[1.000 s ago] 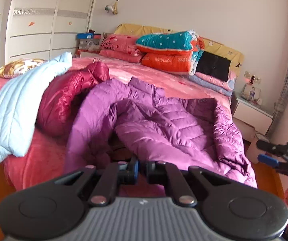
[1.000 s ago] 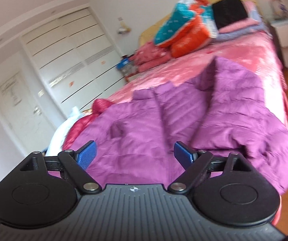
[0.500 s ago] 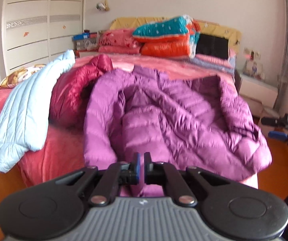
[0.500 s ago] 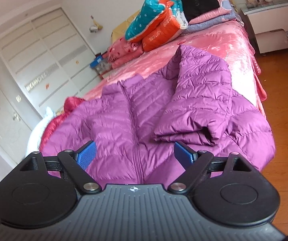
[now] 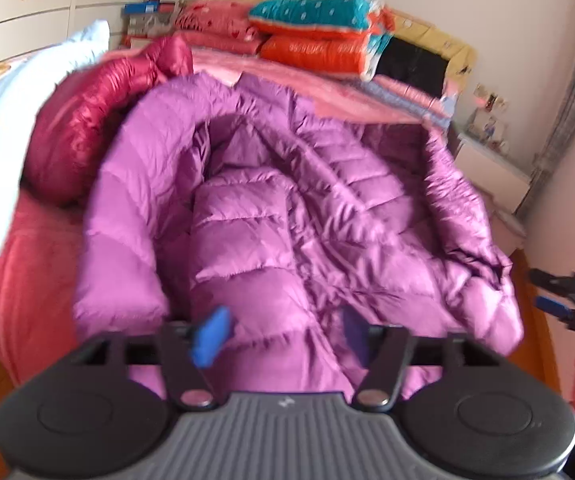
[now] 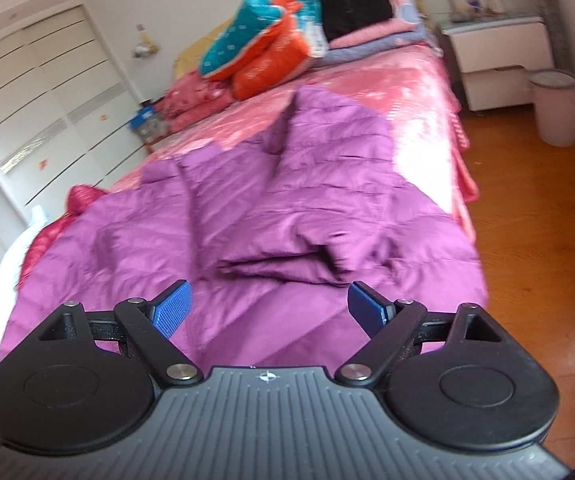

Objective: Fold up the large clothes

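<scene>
A purple puffer jacket (image 5: 279, 216) lies spread on the foot of the pink bed (image 5: 27, 292), with both sleeves folded in over its front. It also shows in the right wrist view (image 6: 247, 224), its right sleeve doubled over. My left gripper (image 5: 283, 334) is open and empty, just above the jacket's near hem. My right gripper (image 6: 271, 308) is open and empty, above the jacket's lower right part. The right gripper also shows at the right edge of the left wrist view (image 5: 567, 304).
A dark red jacket (image 5: 99, 120) and a pale blue jacket (image 5: 15, 140) lie left of the purple one. Folded quilts (image 5: 319, 36) are stacked at the headboard. A nightstand (image 6: 499, 60) and a pink bin (image 6: 555, 108) stand on the wooden floor (image 6: 547, 240) to the right.
My left gripper was shut and has opened. It has moved closer over the jacket's near hem. The right gripper stayed open and pulled back a little.
</scene>
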Demonstrator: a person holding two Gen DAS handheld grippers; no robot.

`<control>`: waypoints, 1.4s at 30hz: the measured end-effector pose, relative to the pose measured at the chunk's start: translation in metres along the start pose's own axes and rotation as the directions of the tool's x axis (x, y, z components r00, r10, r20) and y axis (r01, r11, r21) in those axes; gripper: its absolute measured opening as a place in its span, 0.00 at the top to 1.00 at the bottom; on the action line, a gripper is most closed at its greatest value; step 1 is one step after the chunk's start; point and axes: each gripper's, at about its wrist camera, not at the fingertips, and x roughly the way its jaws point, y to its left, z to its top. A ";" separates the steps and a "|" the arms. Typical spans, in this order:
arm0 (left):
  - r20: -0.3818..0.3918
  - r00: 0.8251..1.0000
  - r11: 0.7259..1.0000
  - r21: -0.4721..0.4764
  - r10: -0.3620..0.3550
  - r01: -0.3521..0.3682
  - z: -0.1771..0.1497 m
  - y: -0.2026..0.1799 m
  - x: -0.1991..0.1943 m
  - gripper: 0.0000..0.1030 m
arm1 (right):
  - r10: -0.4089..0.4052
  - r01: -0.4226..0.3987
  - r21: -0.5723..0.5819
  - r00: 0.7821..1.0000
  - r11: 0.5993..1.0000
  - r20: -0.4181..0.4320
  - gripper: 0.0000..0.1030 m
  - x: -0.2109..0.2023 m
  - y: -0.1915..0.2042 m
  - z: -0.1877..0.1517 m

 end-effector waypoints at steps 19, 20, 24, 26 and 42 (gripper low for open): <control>0.009 0.999 0.997 -0.059 -0.046 0.046 0.000 -0.005 -0.026 0.95 | -0.080 0.082 0.045 0.996 0.996 -0.040 0.00 0.014 -0.021 -0.003; 0.008 0.999 0.997 -0.066 -0.044 0.045 -0.003 -0.003 -0.034 0.96 | -0.081 0.082 0.039 0.996 0.996 -0.040 0.00 0.014 -0.021 -0.002; -0.025 1.000 0.997 -0.076 0.000 -0.002 -0.021 0.009 -0.047 1.00 | -0.078 0.080 0.045 0.996 0.996 -0.042 0.00 0.015 -0.022 -0.001; -0.057 0.998 0.995 -0.096 0.034 -0.040 -0.031 0.018 -0.044 1.00 | -0.078 0.080 0.056 0.996 0.995 -0.044 0.00 0.015 -0.025 -0.001; -0.013 0.999 0.989 -0.143 -0.039 0.036 -0.003 0.015 -0.024 0.46 | -0.194 0.194 0.149 0.981 0.969 -0.015 0.00 0.016 -0.068 0.013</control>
